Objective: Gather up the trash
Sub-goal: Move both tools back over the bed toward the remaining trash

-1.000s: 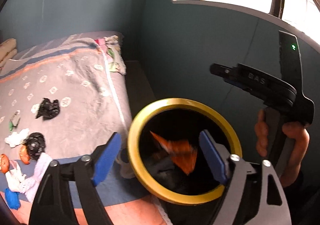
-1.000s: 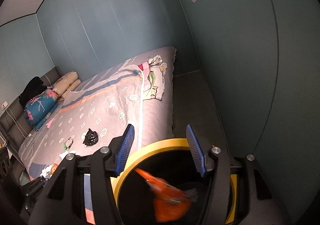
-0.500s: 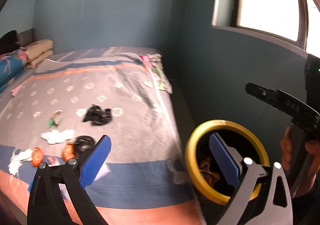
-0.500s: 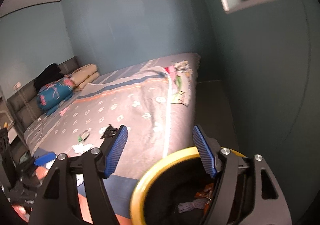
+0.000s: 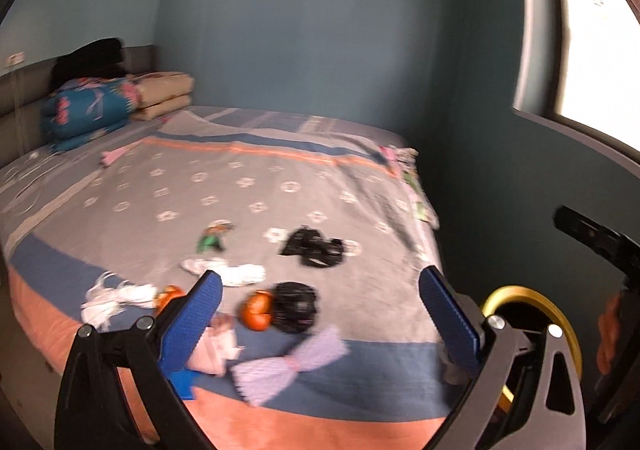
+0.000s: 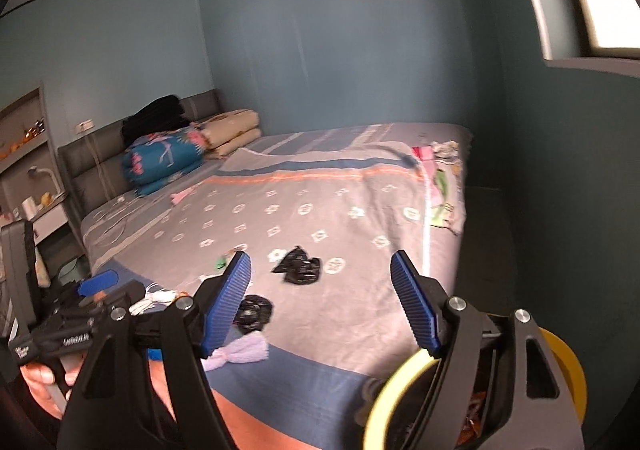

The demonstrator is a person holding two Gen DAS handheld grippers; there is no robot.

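Observation:
Trash lies on the bed: a black crumpled bag [image 5: 314, 247] [image 6: 298, 270], a second black bag [image 5: 296, 306] [image 6: 253, 313], orange pieces [image 5: 257, 309], white tissue [image 5: 228, 270], a green wrapper [image 5: 212, 238] and a lilac wrapper [image 5: 292, 364] [image 6: 240, 350]. The yellow-rimmed bin [image 5: 532, 300] [image 6: 394, 386] stands on the floor at the bed's right corner. My left gripper [image 5: 320, 324] is open and empty above the bed's near edge. My right gripper [image 6: 320, 302] is open and empty, beside the bin; it also shows in the left wrist view [image 5: 592, 238].
The bed [image 6: 340, 186] has folded quilts and pillows [image 6: 168, 158] at its head. A teal wall and window sill [image 5: 580, 138] run along the right. A narrow floor strip [image 6: 484, 250] lies between bed and wall. Shelves and a nightstand [image 6: 40, 210] stand left.
An orange wrapper dropped into the bin one second ago. Both grippers have since swung left, away from the bin and toward the bed's trash, staying open.

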